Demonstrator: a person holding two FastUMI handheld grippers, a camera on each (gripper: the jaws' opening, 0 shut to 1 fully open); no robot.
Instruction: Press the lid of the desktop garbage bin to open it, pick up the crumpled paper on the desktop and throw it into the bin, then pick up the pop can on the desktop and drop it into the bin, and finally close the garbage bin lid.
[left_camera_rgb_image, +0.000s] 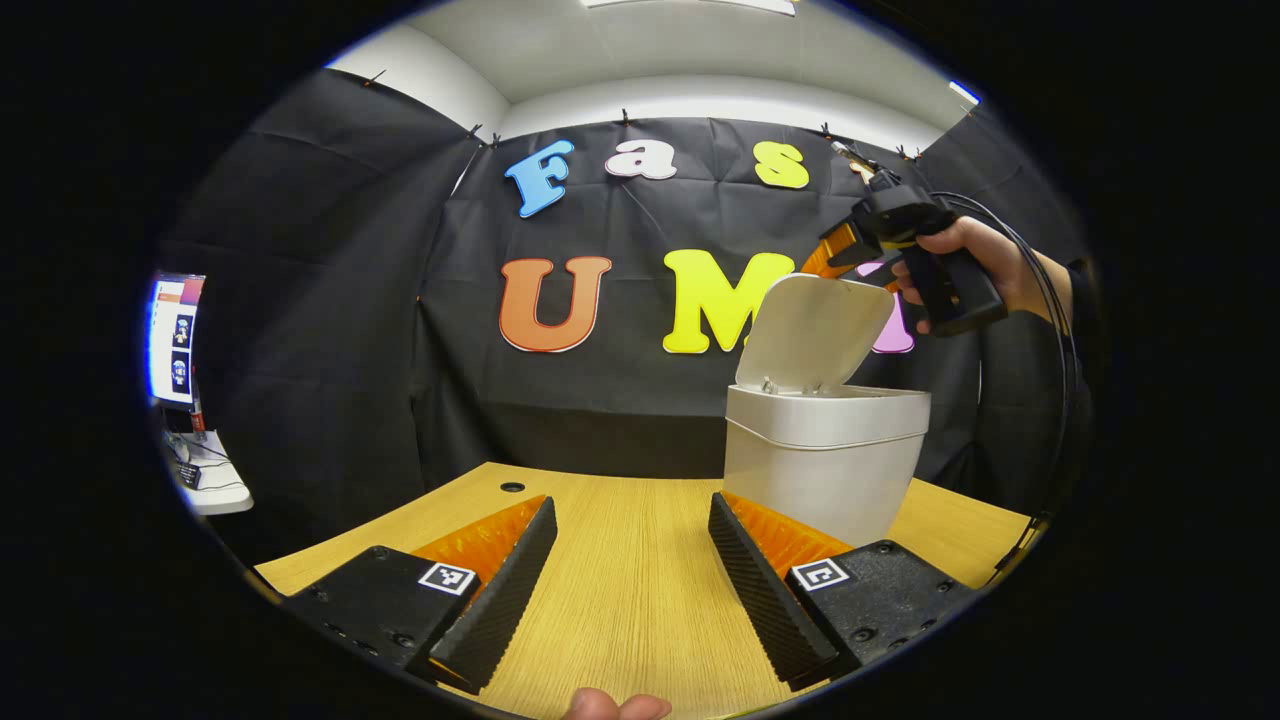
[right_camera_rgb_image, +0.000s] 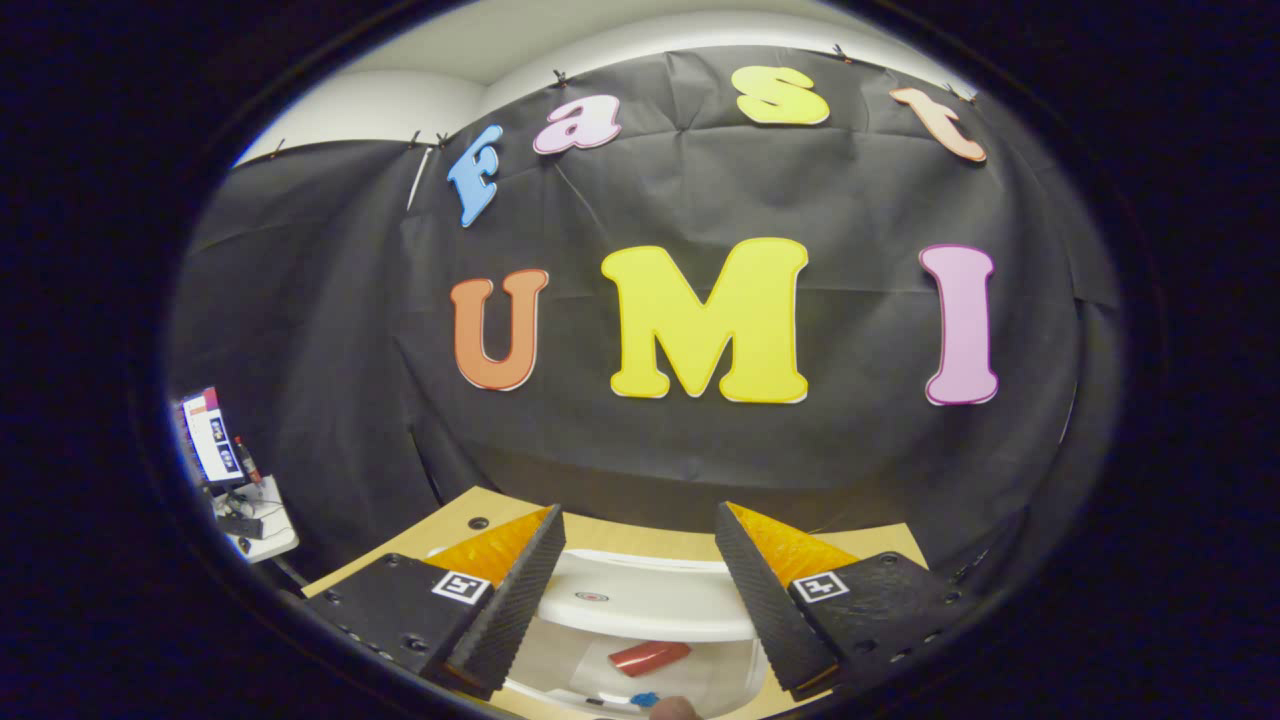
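In the left gripper view, the left gripper sits low over the wood table. Its 2 fingers are spread wide apart w/ nothing between them, just bare table. The white bin stands on the table, just past the finger on the right side of that view. Its lid is up & tilted back, so the bin is open. Above & behind the lid, a hand holds the right gripper up in the air; can't tell from here how its fingers stand.

In the right gripper view, the right gripper looks down from over the bin. Its 2 fingers are spread apart too & hold nothing. Between them you can see the lid and, lower, the inside of the bin. A red pop can lies on its side in there, on something pale. Can't tell if that pale stuff is the paper. A small blue thing sits near the bottom edge. A screen is far off at the left of both views.
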